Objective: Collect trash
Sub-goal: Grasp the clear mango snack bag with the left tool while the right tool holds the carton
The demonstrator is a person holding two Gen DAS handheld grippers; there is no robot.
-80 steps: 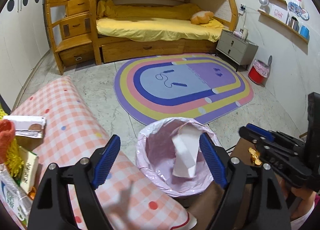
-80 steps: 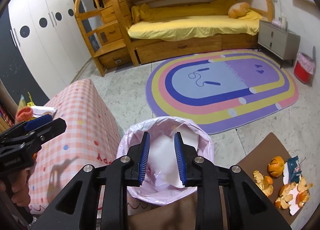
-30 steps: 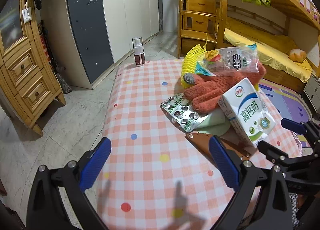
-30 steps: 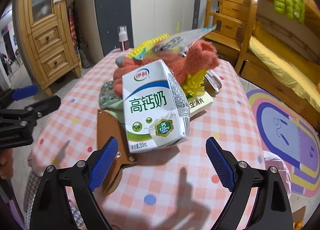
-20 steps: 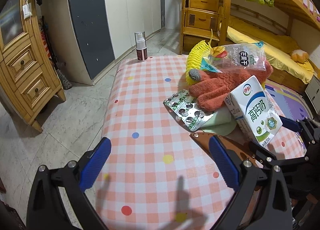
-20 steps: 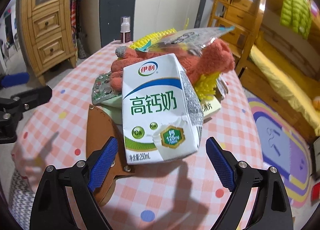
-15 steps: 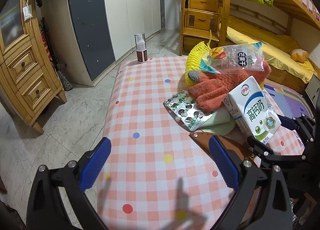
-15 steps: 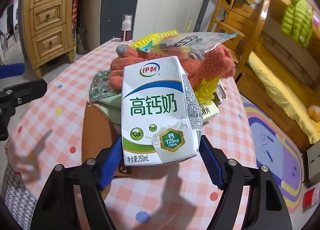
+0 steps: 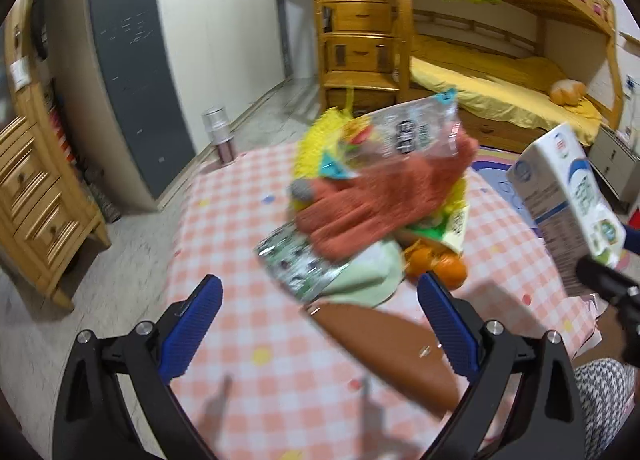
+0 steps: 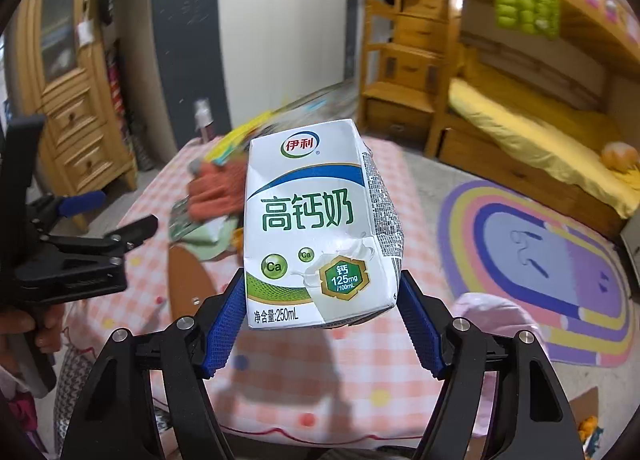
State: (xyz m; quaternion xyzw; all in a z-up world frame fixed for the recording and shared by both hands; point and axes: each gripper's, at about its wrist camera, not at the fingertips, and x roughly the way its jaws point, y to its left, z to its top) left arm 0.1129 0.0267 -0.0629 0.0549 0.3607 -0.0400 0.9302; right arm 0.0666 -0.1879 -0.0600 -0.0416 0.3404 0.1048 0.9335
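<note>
My right gripper (image 10: 320, 320) is shut on a white and green milk carton (image 10: 316, 227) and holds it up off the table; the carton also shows at the right edge of the left wrist view (image 9: 568, 195). My left gripper (image 9: 316, 324) is open and empty above the pink checked table (image 9: 240, 252). On the table a pile holds an orange glove (image 9: 376, 199), a clear snack bag (image 9: 404, 131), a blister pack (image 9: 296, 260), a yellow duster (image 9: 320, 139) and orange peel (image 9: 436, 264). The pink bag of the trash bin (image 10: 496, 312) shows past the table's right edge.
A brown leather piece (image 9: 392, 344) lies on the table near my left gripper. A spray bottle (image 9: 220, 135) stands at the table's far end. A wooden dresser (image 9: 36, 187), wardrobes, a bunk bed (image 10: 540, 115) and a rainbow rug (image 10: 552, 256) surround the table.
My right gripper has closed on the milk carton and lifted it off the pile, swinging right. The left gripper has stayed open over the table.
</note>
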